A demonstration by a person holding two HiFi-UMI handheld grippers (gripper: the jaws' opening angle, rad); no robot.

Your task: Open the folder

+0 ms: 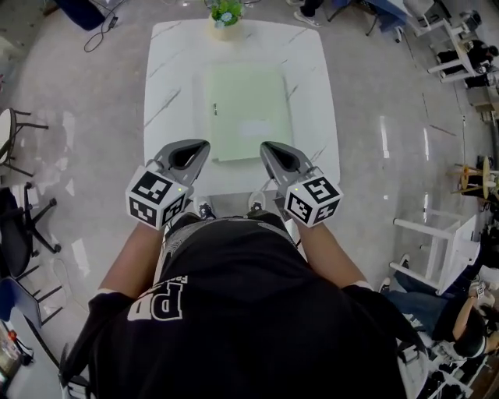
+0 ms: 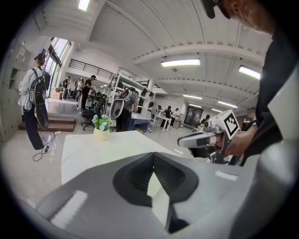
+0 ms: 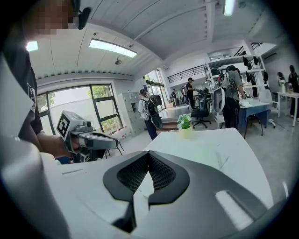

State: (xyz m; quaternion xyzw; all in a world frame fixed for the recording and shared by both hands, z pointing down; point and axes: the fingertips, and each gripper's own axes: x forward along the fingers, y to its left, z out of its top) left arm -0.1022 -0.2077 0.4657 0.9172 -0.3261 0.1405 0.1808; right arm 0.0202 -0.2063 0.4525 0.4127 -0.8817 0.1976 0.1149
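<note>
A pale green folder (image 1: 245, 113) lies flat and closed in the middle of a white marble table (image 1: 316, 70). Both grippers hover side by side at the table's near edge, just short of the folder's near edge. My left gripper (image 1: 204, 145) points at the folder's near left corner, jaws together with nothing held (image 2: 153, 156). My right gripper (image 1: 265, 146) points at the near right corner, likewise shut and empty (image 3: 148, 156). Neither touches the folder. Each gripper shows in the other's view, the right gripper (image 2: 183, 140) and the left gripper (image 3: 113, 139).
A small potted plant (image 1: 225, 14) stands at the table's far edge, behind the folder. Black chairs (image 1: 19, 218) stand on the floor at the left, a white rack (image 1: 437, 241) at the right. Several people stand by shelves in the background.
</note>
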